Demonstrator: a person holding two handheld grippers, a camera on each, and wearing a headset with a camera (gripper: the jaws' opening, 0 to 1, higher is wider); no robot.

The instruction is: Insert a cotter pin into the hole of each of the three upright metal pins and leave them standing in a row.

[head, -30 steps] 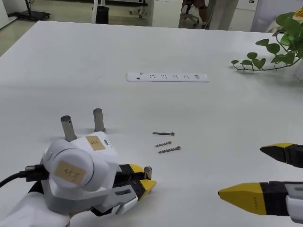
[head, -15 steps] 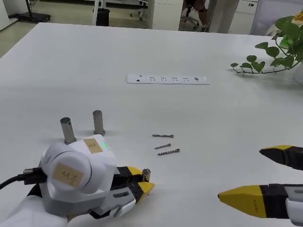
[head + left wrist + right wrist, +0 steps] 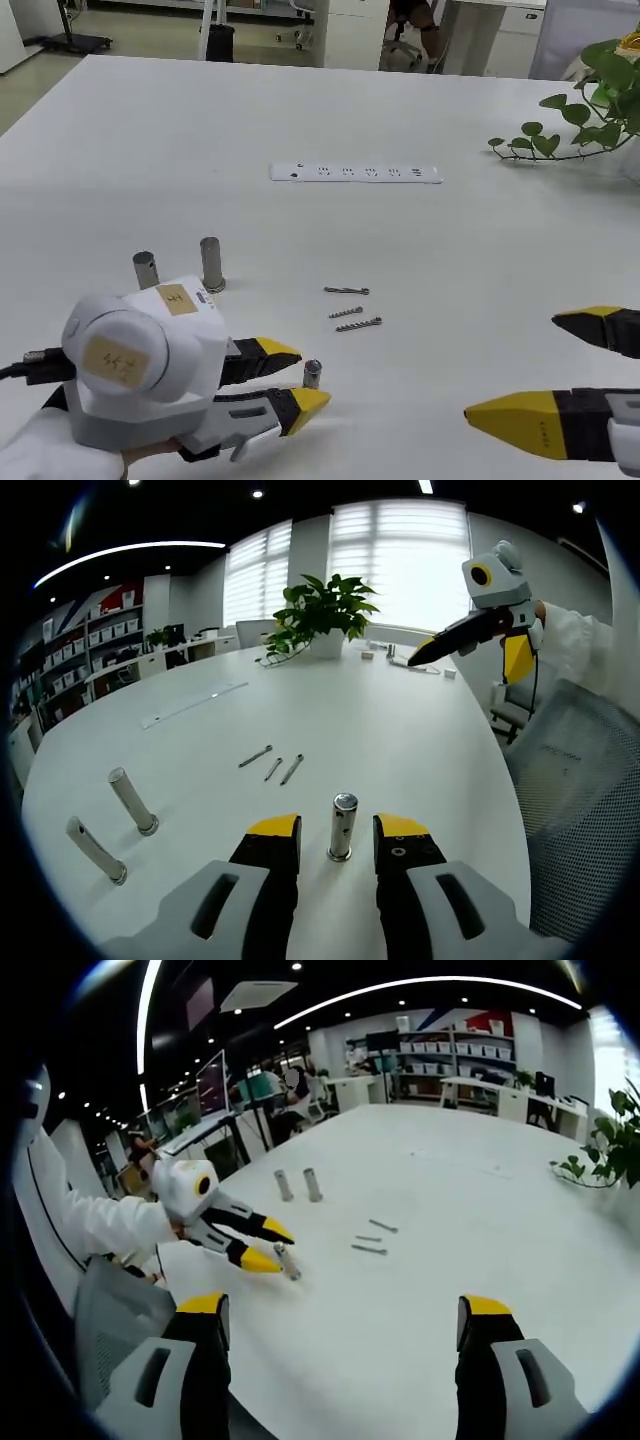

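Three cotter pins (image 3: pixel 348 308) lie together on the white table, mid-view. Two metal pins (image 3: pixel 146 270) (image 3: pixel 210 263) stand upright at the left. A third metal pin (image 3: pixel 312 373) stands upright nearer me, between the yellow-tipped jaws of my left gripper (image 3: pixel 311 376), which is open with a gap on each side of the pin (image 3: pixel 342 826). My right gripper (image 3: pixel 510 365) hangs wide open over bare table at the lower right, holding nothing. In the right gripper view the left gripper (image 3: pixel 262 1244) and that pin (image 3: pixel 288 1261) sit ahead of the right gripper (image 3: pixel 345 1306).
A white power strip (image 3: pixel 354 173) lies further back on the table. A potted green plant (image 3: pixel 590 90) trails over the far right corner. Chairs and a person's legs show beyond the table's far edge.
My left gripper's jaws have parted and let go of the third metal pin, which now stands free between them. The right gripper has stayed put.
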